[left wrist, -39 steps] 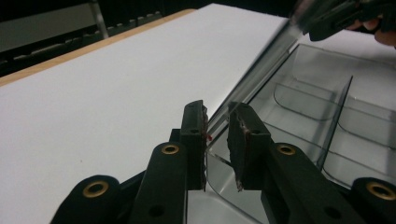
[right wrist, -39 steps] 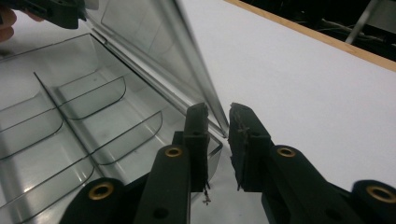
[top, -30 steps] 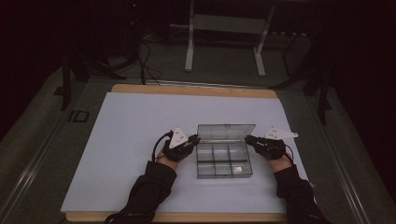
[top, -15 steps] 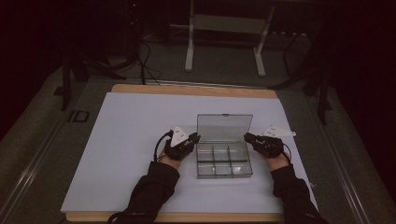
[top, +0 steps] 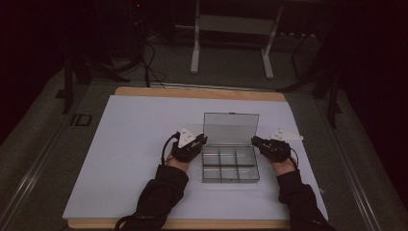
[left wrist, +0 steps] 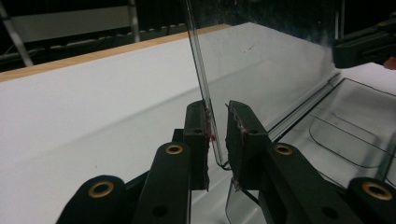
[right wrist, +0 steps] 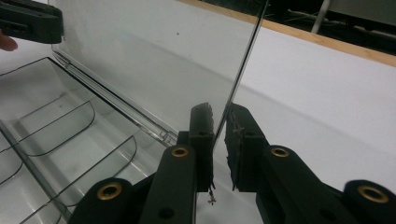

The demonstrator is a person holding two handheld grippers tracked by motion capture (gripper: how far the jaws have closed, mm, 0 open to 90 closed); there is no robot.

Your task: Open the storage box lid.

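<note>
**Clear box, lid pinched at both ends**

Left hand-held gripper (left wrist: 215, 135) and right hand-held gripper (right wrist: 218, 140) each clamp a side edge of the thin, clear plastic lid (top: 231, 128), standing upright. The 6-compartment transparent box (top: 230, 164) sits on a smooth white surface (top: 125, 159) with a wood edge; dark room behind.

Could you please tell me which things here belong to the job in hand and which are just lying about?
In the job:
- clear box
- its lid, standing up, its side edges between the jaws
- left gripper
- right gripper

Not in the job:
- white sheet on the table
- metal stand on the floor behind
- cables on the floor
</note>
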